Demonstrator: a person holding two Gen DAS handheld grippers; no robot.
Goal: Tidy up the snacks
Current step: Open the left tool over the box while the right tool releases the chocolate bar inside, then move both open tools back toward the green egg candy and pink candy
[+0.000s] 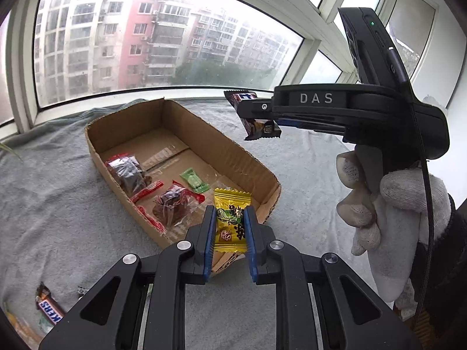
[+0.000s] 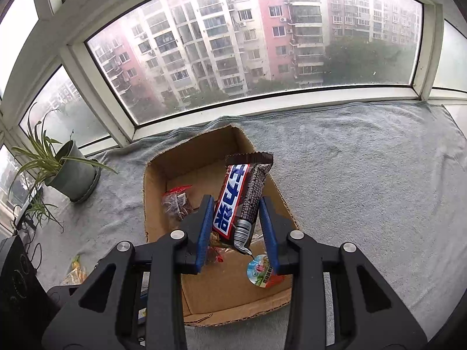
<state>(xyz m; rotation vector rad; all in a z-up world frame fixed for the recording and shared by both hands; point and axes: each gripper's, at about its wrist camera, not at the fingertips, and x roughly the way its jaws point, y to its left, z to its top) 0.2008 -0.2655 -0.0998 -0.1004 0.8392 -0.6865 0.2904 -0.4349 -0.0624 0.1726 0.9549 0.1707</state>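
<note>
Through the left wrist camera, I had the left gripper (image 1: 230,230) clamped on a yellow candy packet (image 1: 230,221), the blue pads pinching it at both side edges, and it hung over the near end of the cardboard box (image 1: 122,122). The box sat on a grey towel (image 1: 43,204) by the window. Inside lay two clear packs with red ends holding dark snacks (image 1: 128,172) and a small green packet (image 1: 195,179). To let go well, I judged I should carry the candy a little further in over bare cardboard, lower it close to the floor, and only then ease the jaws apart, so the light wrapper would not flutter out over the low wall. The right gripper (image 1: 256,113), held in a white-gloved hand (image 1: 391,213), was to the right above the box with its bar. A second chocolate bar (image 1: 48,309) lay on the towel at lower left, yet to be collected.

Through the right wrist camera, the right gripper (image 2: 235,221) was closed on a brown chocolate bar (image 2: 239,201), tilted, its crimped end up. It hung over the box's (image 2: 154,204) right side. A round foil-lidded item (image 2: 261,269) lay below; I could not tell exactly what it was. I judged the bar should go down flat along the box's long wall, clear of the left gripper's drop spot. A potted plant (image 2: 70,172) stood well off to the left.
</note>
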